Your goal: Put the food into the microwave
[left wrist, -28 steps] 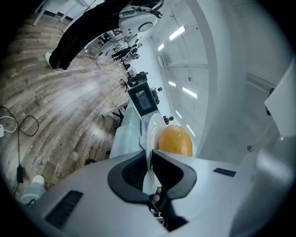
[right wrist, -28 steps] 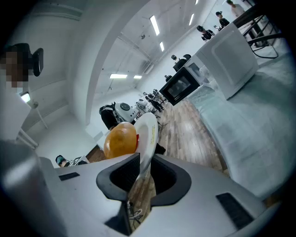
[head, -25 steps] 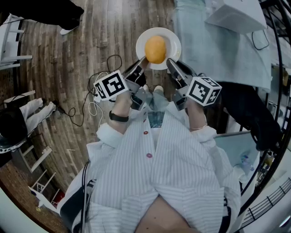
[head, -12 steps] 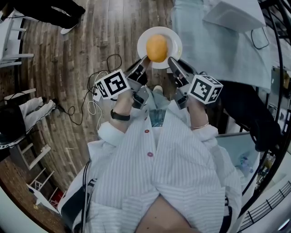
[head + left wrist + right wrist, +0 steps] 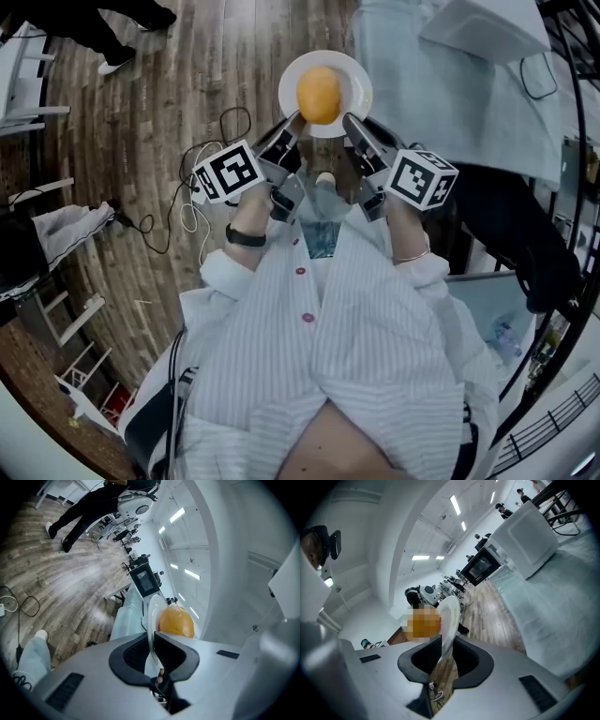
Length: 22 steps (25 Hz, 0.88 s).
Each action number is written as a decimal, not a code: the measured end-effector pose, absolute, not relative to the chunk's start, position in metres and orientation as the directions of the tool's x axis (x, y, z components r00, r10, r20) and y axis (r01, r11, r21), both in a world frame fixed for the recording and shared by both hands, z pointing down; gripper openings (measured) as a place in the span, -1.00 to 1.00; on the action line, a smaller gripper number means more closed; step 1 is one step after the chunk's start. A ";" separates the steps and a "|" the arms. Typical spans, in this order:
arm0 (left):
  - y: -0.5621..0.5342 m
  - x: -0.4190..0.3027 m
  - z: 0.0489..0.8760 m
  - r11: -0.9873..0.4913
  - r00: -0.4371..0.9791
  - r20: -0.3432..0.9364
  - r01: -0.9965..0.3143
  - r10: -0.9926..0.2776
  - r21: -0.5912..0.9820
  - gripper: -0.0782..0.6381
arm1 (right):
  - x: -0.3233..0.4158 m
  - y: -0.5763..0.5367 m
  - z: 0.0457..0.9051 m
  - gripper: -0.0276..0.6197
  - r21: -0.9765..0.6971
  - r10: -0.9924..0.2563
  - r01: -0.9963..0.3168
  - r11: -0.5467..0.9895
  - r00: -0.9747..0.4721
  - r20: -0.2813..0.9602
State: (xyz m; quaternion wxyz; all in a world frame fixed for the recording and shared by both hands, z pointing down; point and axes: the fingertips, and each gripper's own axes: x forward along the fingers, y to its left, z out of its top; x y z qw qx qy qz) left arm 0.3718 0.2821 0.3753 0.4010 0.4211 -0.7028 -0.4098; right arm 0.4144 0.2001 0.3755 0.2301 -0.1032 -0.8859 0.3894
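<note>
Jaws of your left gripper (image 5: 298, 122) and right gripper (image 5: 349, 124) are clenching opposite rims of the round white plate (image 5: 356, 82), so the round orange food (image 5: 320, 94) is riding level on it above the wooden floor (image 5: 187, 84).

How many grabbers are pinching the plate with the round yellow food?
2. The left gripper pinches the plate at its near-left rim; the right gripper pinches its near-right rim. None seems hidden.

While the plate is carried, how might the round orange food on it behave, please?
Round and seemingly loose, the orange food would probably roll if the plate tilts. The left gripper and right gripper pinch only the rim, so wobble seems possible.
</note>
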 end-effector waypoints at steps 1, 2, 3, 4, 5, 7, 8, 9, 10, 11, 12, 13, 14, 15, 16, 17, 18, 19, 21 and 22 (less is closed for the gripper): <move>0.278 0.373 0.377 0.310 -0.320 0.220 -0.265 -0.922 0.913 -0.71 | 0.415 0.197 0.376 -0.64 -0.740 0.359 0.004 0.673 -0.876 0.322; 0.276 0.372 0.379 0.310 -0.316 0.221 -0.267 -0.923 0.912 -0.71 | 0.414 0.195 0.377 -0.64 -0.742 0.356 0.002 0.670 -0.878 0.319; 0.275 0.369 0.379 0.309 -0.312 0.221 -0.269 -0.924 0.912 -0.71 | 0.412 0.195 0.378 -0.64 -0.744 0.353 0.000 0.668 -0.880 0.317; 0.277 0.365 0.380 0.309 -0.310 0.221 -0.272 -0.925 0.911 -0.71 | 0.408 0.196 0.379 -0.64 -0.744 0.351 0.000 0.668 -0.881 0.316; 0.278 0.359 0.379 0.308 -0.307 0.220 -0.275 -0.926 0.911 -0.71 | 0.403 0.198 0.378 -0.64 -0.744 0.349 -0.002 0.668 -0.882 0.315; 0.279 0.344 0.379 0.304 -0.299 0.219 -0.278 -0.929 0.911 -0.71 | 0.390 0.199 0.380 -0.64 -0.745 0.342 -0.013 0.667 -0.883 0.321; 0.279 0.336 0.380 0.302 -0.293 0.219 -0.278 -0.931 0.912 -0.71 | 0.382 0.199 0.381 -0.64 -0.745 0.337 -0.019 0.667 -0.884 0.324; 0.278 0.326 0.380 0.300 -0.286 0.220 -0.277 -0.933 0.913 -0.71 | 0.373 0.199 0.382 -0.64 -0.745 0.333 -0.024 0.666 -0.885 0.325; 0.279 0.317 0.381 0.299 -0.280 0.222 -0.276 -0.934 0.913 -0.71 | 0.364 0.200 0.382 -0.64 -0.747 0.330 -0.028 0.664 -0.886 0.326; 0.280 0.307 0.381 0.300 -0.276 0.224 -0.276 -0.935 0.913 -0.71 | 0.355 0.201 0.383 -0.64 -0.750 0.328 -0.033 0.661 -0.886 0.328; 0.281 0.298 0.381 0.301 -0.272 0.227 -0.277 -0.935 0.912 -0.71 | 0.346 0.203 0.383 -0.64 -0.752 0.326 -0.037 0.658 -0.886 0.329; 0.283 0.287 0.381 0.303 -0.268 0.229 -0.279 -0.936 0.911 -0.71 | 0.336 0.205 0.383 -0.64 -0.754 0.324 -0.039 0.656 -0.888 0.327; 0.285 0.277 0.381 0.303 -0.263 0.230 -0.282 -0.937 0.911 -0.71 | 0.325 0.207 0.382 -0.64 -0.754 0.320 -0.038 0.656 -0.891 0.323; 0.286 0.265 0.381 0.301 -0.258 0.230 -0.284 -0.938 0.910 -0.71 | 0.313 0.208 0.381 -0.64 -0.753 0.315 -0.037 0.657 -0.894 0.319; 0.286 0.253 0.381 0.299 -0.253 0.229 -0.287 -0.940 0.910 -0.71 | 0.302 0.210 0.380 -0.64 -0.752 0.310 -0.038 0.658 -0.896 0.317; 0.287 0.242 0.381 0.297 -0.249 0.228 -0.290 -0.941 0.910 -0.71 | 0.291 0.211 0.380 -0.64 -0.751 0.306 -0.040 0.659 -0.898 0.317; 0.288 0.231 0.380 0.295 -0.246 0.226 -0.293 -0.943 0.910 -0.71 | 0.281 0.212 0.380 -0.64 -0.751 0.302 -0.044 0.659 -0.898 0.318; 0.288 0.220 0.380 0.292 -0.242 0.224 -0.297 -0.944 0.909 -0.71 | 0.272 0.212 0.381 -0.64 -0.750 0.298 -0.048 0.660 -0.899 0.319; 0.286 0.202 0.379 0.284 -0.234 0.218 -0.307 -0.948 0.908 -0.71 | 0.255 0.211 0.380 -0.64 -0.749 0.288 -0.051 0.661 -0.904 0.316; 0.285 0.195 0.379 0.280 -0.228 0.215 -0.313 -0.950 0.908 -0.71 | 0.247 0.210 0.380 -0.64 -0.748 0.283 -0.050 0.662 -0.907 0.311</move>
